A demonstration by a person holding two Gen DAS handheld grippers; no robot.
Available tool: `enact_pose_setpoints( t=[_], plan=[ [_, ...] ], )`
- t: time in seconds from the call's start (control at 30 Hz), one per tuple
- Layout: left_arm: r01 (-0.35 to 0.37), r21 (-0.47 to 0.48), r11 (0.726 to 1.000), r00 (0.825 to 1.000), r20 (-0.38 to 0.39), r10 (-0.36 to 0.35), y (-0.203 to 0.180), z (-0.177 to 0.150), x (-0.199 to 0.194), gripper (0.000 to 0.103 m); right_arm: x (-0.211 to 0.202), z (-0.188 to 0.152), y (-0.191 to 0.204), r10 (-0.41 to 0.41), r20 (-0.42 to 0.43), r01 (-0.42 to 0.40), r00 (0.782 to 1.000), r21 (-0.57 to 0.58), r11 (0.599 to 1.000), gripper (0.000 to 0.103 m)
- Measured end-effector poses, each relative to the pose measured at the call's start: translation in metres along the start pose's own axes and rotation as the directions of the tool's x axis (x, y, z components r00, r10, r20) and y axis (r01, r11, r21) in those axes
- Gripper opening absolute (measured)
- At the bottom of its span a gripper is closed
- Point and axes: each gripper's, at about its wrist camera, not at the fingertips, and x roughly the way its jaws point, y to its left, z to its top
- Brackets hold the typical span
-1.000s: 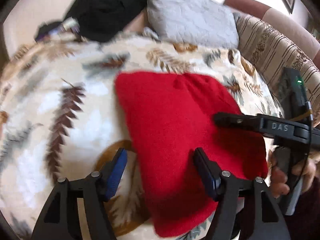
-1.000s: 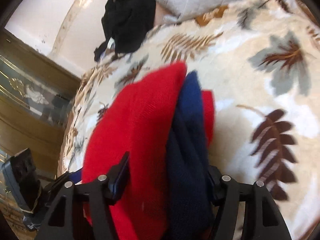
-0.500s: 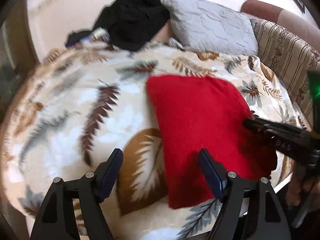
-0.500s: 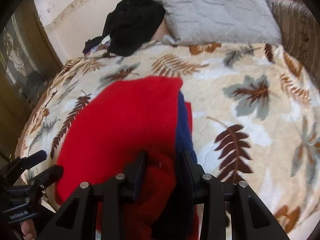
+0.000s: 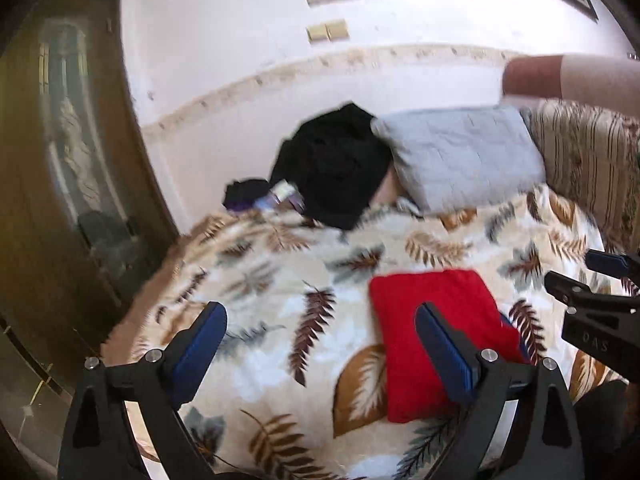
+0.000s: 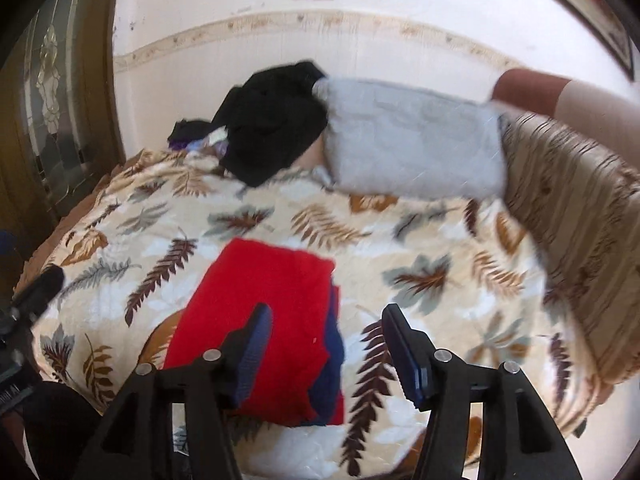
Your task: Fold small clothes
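A folded red garment (image 5: 400, 340) with a dark blue layer (image 6: 334, 344) showing along its right edge lies flat on the leaf-patterned blanket (image 5: 280, 280). My left gripper (image 5: 318, 316) hovers above the blanket to the garment's left, its jaws opening wide with nothing between them. My right gripper (image 6: 327, 312) hangs over the garment's (image 6: 272, 280) near right edge, jaws opening, pads off the cloth. The right gripper (image 5: 568, 268) also shows at the right edge of the left wrist view.
A black clothes pile (image 5: 332, 164) and a grey pillow (image 5: 460, 156) rest against the white wall at the back. A striped sofa back (image 6: 572, 208) rises on the right. A wooden door with glass (image 5: 60, 160) stands at the left.
Both grippers have lifted and drawn back from the red garment. The right one pinched its near edge half a second ago and has let go. The left jaws have spread wider.
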Motion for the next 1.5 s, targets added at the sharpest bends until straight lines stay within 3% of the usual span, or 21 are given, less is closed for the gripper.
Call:
enact_pose_setpoints(
  t=[0.17,0.47,0.87,1.5],
  plan=[
    [-0.034,-0.013,0.999,0.998,0.049,0.035,0.007,0.011,-0.032,0.095,-0.040,0.006,-0.002,-0.060,0.064,0.060,0.996,-0.001,0.998,0.065],
    [-0.038,-0.044,0.998,0.993,0.107,0.043,0.015,0.022,-0.072,0.095,-0.091,0.014,-0.003,-0.082,0.141,0.080,0.987,0.019,0.997,0.067],
    [-0.059,-0.084,0.995,0.988,0.135,0.070,0.023,0.036,-0.093,0.096,-0.118,0.019,0.007,-0.072,0.178,0.070,0.981,0.018,0.997,0.067],
    [-0.059,-0.102,0.993,0.988,0.137,0.073,0.027,0.040,-0.096,0.096,-0.134,0.024,0.009,-0.075,0.222,0.069,0.972,0.036,0.997,0.067]
  ],
)
